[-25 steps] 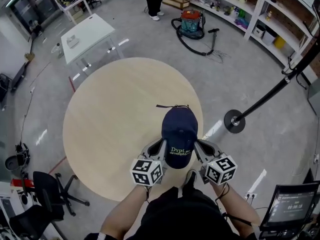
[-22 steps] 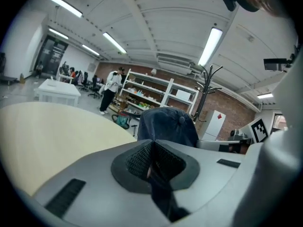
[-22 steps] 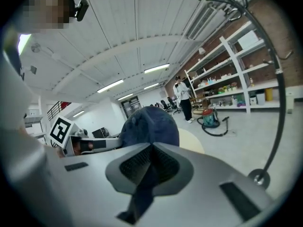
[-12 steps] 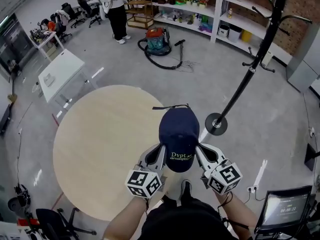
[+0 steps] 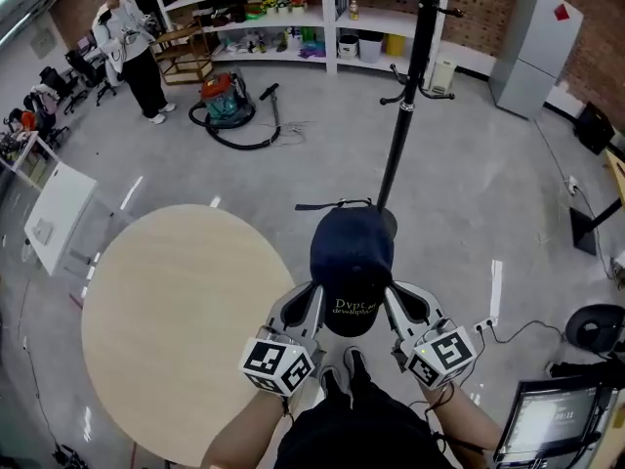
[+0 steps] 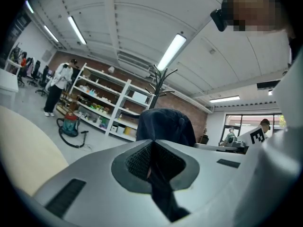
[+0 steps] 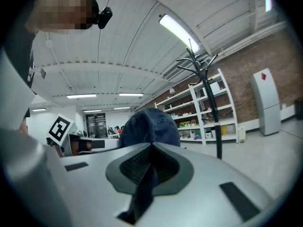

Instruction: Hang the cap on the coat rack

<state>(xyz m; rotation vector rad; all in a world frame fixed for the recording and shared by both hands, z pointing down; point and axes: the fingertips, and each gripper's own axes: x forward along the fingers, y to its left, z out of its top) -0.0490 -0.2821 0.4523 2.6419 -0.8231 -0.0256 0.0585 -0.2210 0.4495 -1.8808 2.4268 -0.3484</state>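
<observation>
Your left tool (image 5: 312, 306) and right tool (image 5: 391, 303) each pinch the cap (image 5: 352, 250) by its edge; carry it level, opening downward, toward the coat rack (image 5: 408, 86).

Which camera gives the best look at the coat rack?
The head view: the coat rack stands large, its black pole and hooks clear, with its foot mostly hidden behind the cap. The right gripper view shows it smaller and farther off. The left gripper view shows just its hooked top above the cap.
</observation>
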